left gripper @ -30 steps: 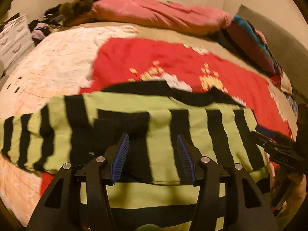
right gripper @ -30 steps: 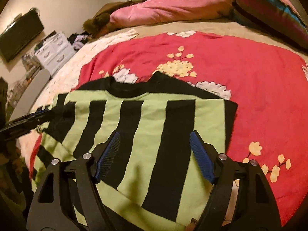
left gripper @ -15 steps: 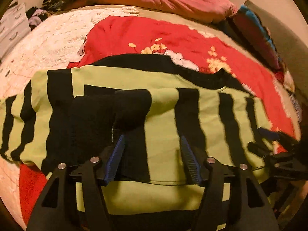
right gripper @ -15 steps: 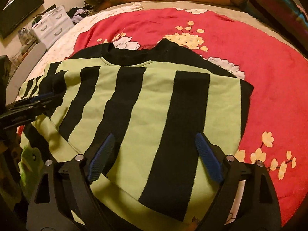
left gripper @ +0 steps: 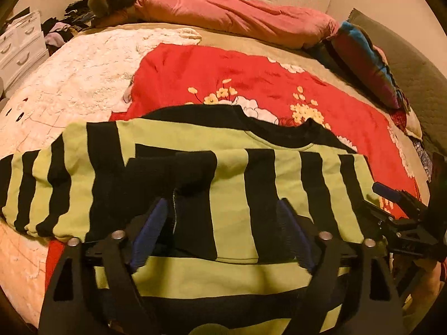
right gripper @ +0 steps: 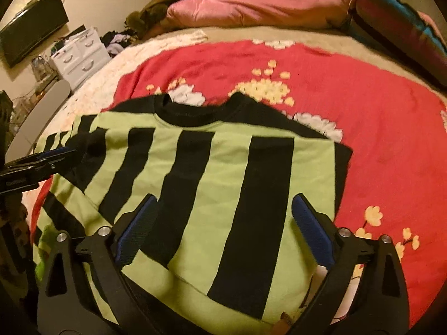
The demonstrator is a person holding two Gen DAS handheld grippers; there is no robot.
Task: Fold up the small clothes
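Observation:
A lime-green and black striped sweater point(left gripper: 229, 184) lies flat on a red flowered blanket point(left gripper: 223, 75) on the bed, black collar away from me. Its left sleeve is folded in over the body, with the black cuff point(left gripper: 192, 164) near the middle. My left gripper point(left gripper: 223, 231) is open, just above the sweater's lower part, fingers either side of the folded sleeve edge. My right gripper point(right gripper: 223, 231) is open over the sweater point(right gripper: 223, 184) near its right hem. Each gripper shows at the edge of the other's view, the left gripper point(right gripper: 39, 162) and the right gripper point(left gripper: 396, 209).
A pink duvet point(left gripper: 237, 16) and striped pillows point(left gripper: 366, 58) lie at the head of the bed. A cream fleece blanket point(left gripper: 75, 72) covers the left side. White drawers point(right gripper: 81, 55) and a wall television point(right gripper: 30, 39) stand to the left of the bed.
Both grippers dipped toward the sweater, then drew back and tilted up, so more of the bed shows. The sweater lies as before. Both stay open.

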